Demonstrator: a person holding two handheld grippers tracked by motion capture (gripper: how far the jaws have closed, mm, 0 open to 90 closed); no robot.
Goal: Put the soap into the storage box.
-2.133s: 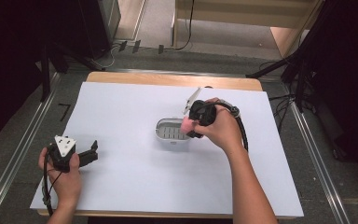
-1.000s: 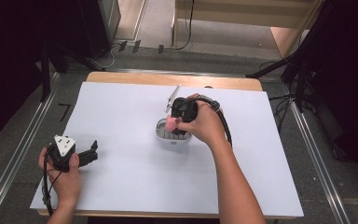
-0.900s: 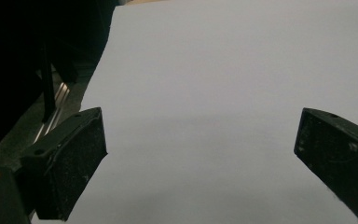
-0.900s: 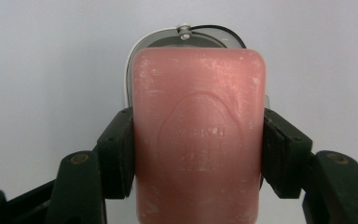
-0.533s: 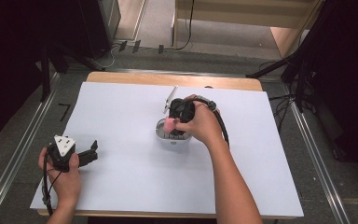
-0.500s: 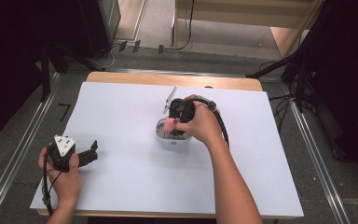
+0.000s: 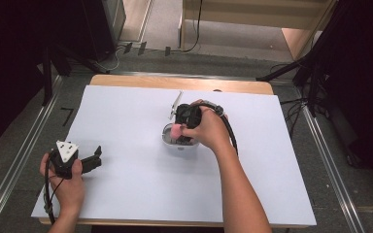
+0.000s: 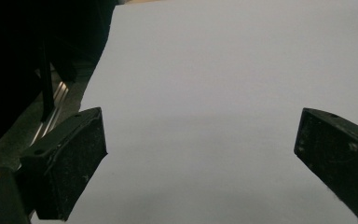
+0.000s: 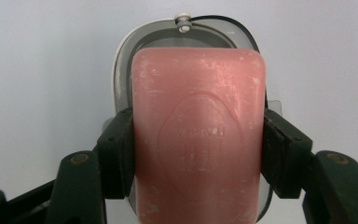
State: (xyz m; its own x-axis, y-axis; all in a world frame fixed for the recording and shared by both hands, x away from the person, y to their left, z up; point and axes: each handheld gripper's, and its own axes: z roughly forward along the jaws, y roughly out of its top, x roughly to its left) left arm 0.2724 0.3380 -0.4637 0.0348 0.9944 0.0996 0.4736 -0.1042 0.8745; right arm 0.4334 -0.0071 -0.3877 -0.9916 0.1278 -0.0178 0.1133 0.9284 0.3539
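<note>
A pink bar of soap (image 9: 198, 135) is clamped between the jaws of my right gripper (image 9: 198, 154), held just over a white soap dish (image 9: 121, 77) with a grey inner tray. In the high view that soap (image 7: 176, 130) shows as a pink spot at the right gripper (image 7: 184, 127), over the dish (image 7: 167, 141) near the middle of the white sheet. My left gripper (image 7: 93, 158) rests at the front left of the sheet, jaws wide apart with nothing between them; the left gripper view shows its open jaws (image 8: 200, 154) over bare white paper.
A white sheet (image 7: 141, 194) covers most of the wooden table (image 7: 126, 80). Metal rails run along both sides of the table. Dark curtains and stands with cables lie beyond the edges. The right gripper's cable (image 7: 230, 133) trails over the forearm.
My right gripper has carried the soap leftward and lower, from beside the dish to right over it. The left gripper has stayed still.
</note>
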